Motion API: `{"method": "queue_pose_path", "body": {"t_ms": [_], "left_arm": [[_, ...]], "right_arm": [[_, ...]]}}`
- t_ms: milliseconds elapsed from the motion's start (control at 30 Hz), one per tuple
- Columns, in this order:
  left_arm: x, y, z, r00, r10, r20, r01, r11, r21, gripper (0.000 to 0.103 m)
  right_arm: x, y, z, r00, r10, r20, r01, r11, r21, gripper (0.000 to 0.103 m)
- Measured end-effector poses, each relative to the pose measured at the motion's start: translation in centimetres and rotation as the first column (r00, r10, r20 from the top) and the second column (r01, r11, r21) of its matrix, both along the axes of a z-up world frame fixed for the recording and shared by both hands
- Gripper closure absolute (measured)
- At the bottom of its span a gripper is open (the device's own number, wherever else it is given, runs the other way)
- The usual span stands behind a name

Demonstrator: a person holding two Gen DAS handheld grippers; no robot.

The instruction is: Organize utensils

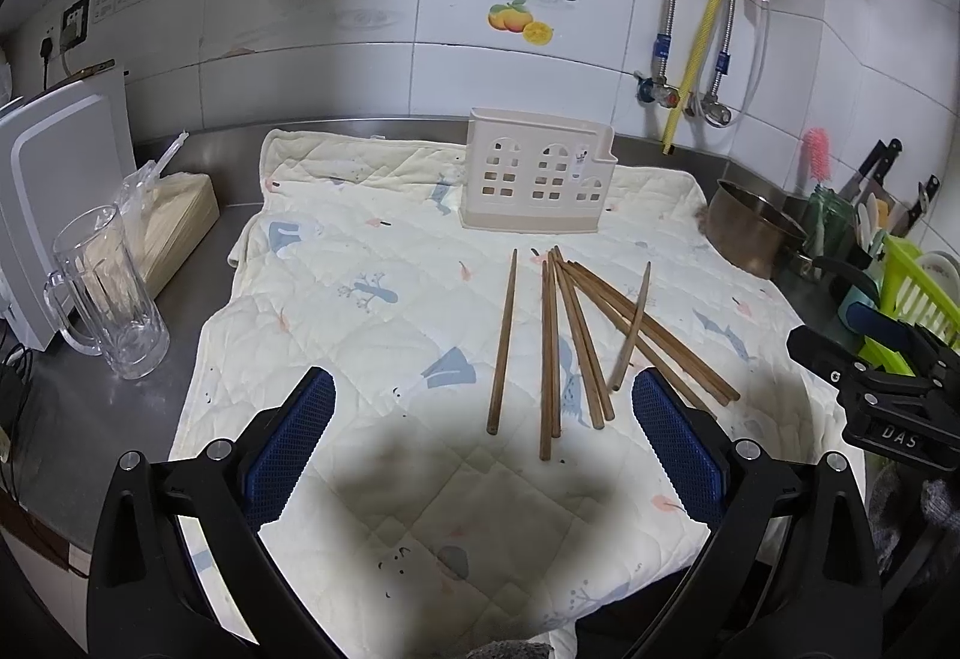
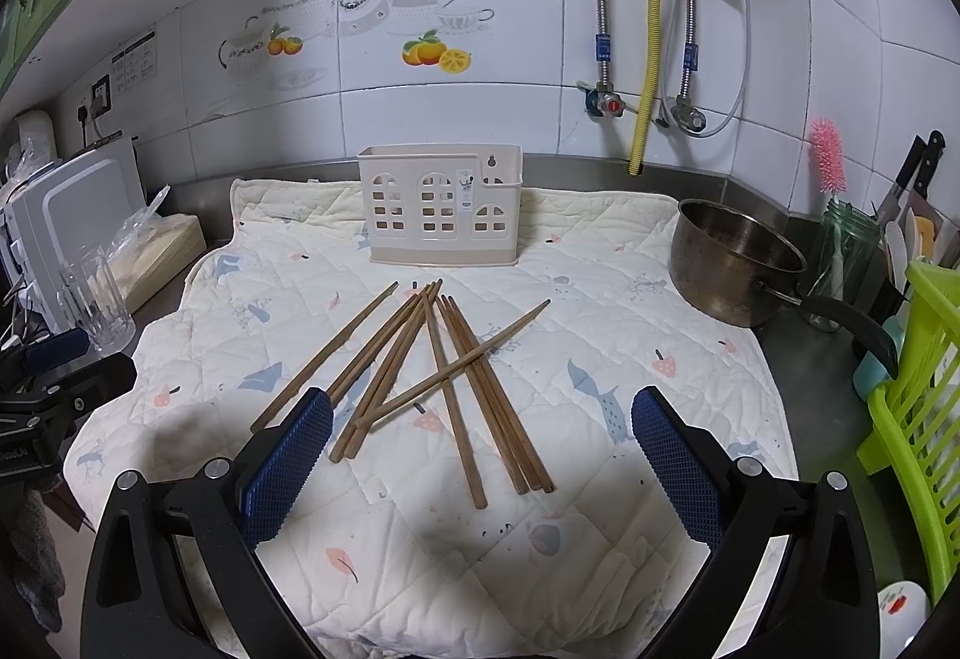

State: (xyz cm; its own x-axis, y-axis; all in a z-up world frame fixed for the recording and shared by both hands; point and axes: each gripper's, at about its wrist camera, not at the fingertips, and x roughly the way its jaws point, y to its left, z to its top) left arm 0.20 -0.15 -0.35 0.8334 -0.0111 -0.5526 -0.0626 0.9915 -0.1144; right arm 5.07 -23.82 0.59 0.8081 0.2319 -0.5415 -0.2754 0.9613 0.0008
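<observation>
Right, both your grippers are hovering low over the quilted mat (image 2: 600,299) and neither has anything in it — your left gripper (image 1: 483,440) has its blue pads spread wide, and your right gripper (image 2: 482,458) is spread just as wide. Your target, the wooden chopsticks (image 2: 444,377), lie loose on the mat in a rough fan, tips converging toward the back; one lies crosswise over the others, and one sits a little apart on the left of the bunch. From your left wrist view the same chopsticks (image 1: 576,341) sit ahead and to the right of centre, their near ends just in front of your right-hand pad. Behind them, near the tiled wall, stands the cream utensil holder (image 2: 441,203) with its window cut-outs, upright on the mat. Off to the right sits a metal saucepan (image 2: 735,263) at the mat's edge, with a green dish rack (image 2: 918,389) beyond it — and on the left a glass mug (image 1: 108,293) stands on the steel counter (image 1: 90,407)
</observation>
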Motion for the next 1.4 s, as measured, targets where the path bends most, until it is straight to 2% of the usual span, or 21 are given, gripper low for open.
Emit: {"method": "queue_pose_path", "body": {"t_ms": [633,1400], "left_arm": [[0.4,-0.1,0.1,1.000,-0.009,-0.003,0.009,1.000,0.003,0.005],[3.8,-0.4,-0.4,0.998,-0.056,-0.028,0.056,0.998,-0.003,0.006]], "right_arm": [[0.5,0.3,-0.2,1.000,-0.006,-0.005,0.006,1.000,-0.022,0.006],[3.3,-0.1,-1.4,0.999,-0.002,-0.035,0.000,0.999,-0.036,0.006]]}}
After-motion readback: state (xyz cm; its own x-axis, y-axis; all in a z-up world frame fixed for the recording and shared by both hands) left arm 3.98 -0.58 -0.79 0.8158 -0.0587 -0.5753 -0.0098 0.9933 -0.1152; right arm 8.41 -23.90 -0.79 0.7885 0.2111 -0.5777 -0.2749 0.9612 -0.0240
